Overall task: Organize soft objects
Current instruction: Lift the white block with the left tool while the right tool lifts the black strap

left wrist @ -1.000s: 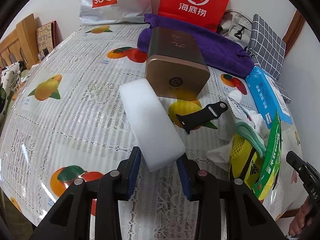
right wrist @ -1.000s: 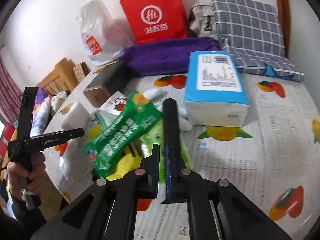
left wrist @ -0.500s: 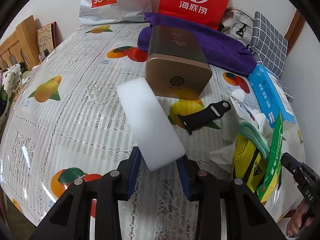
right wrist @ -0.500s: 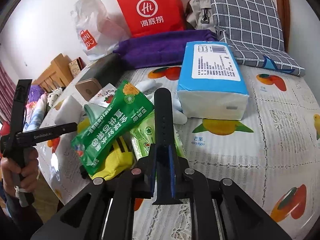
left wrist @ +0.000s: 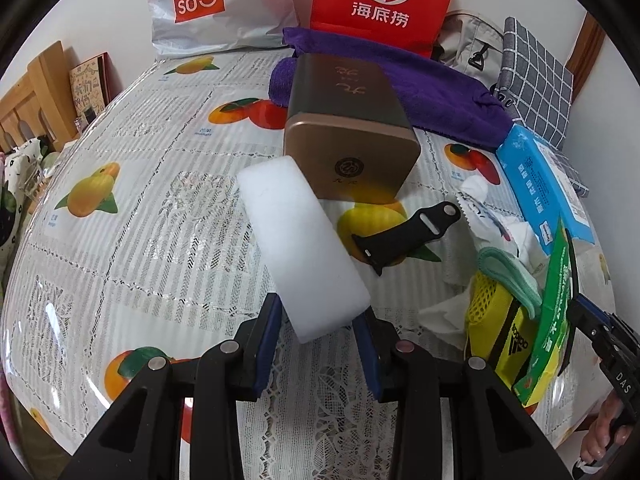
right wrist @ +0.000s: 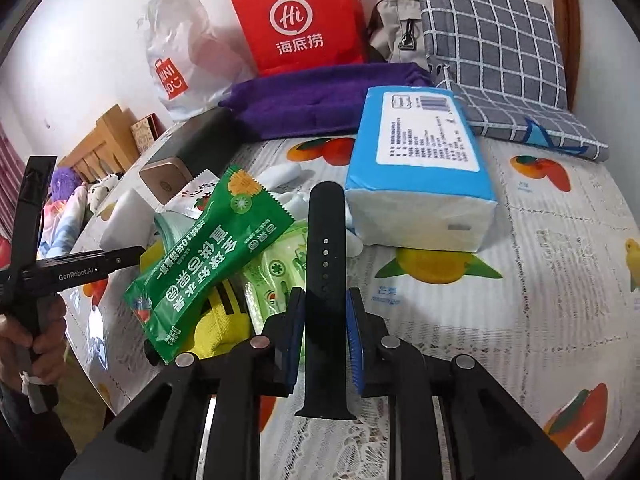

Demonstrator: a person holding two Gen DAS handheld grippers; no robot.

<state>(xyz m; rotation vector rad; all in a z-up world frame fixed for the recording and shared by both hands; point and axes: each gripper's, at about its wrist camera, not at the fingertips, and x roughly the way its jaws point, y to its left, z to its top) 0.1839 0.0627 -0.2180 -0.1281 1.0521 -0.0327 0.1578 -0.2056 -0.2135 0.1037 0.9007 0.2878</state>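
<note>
Left gripper: blue pads clamped on the near end of a white foam block, which is held slanting away from the fingers, its far end seen against the bronze tin box.

Right gripper: jaws have just been opening; a black watch strap is seen lengthwise between the pads, a gap showing at the right pad, its holed half extending forward past the fingertips and its near end hanging below them.

Second black strap piece: laid on the fruit-print tablecloth, just right of the foam block.

Left of the strap, a pile: green snack packet, yellow mesh item.

Ahead: blue tissue pack, purple towel, red paper bag.
</note>
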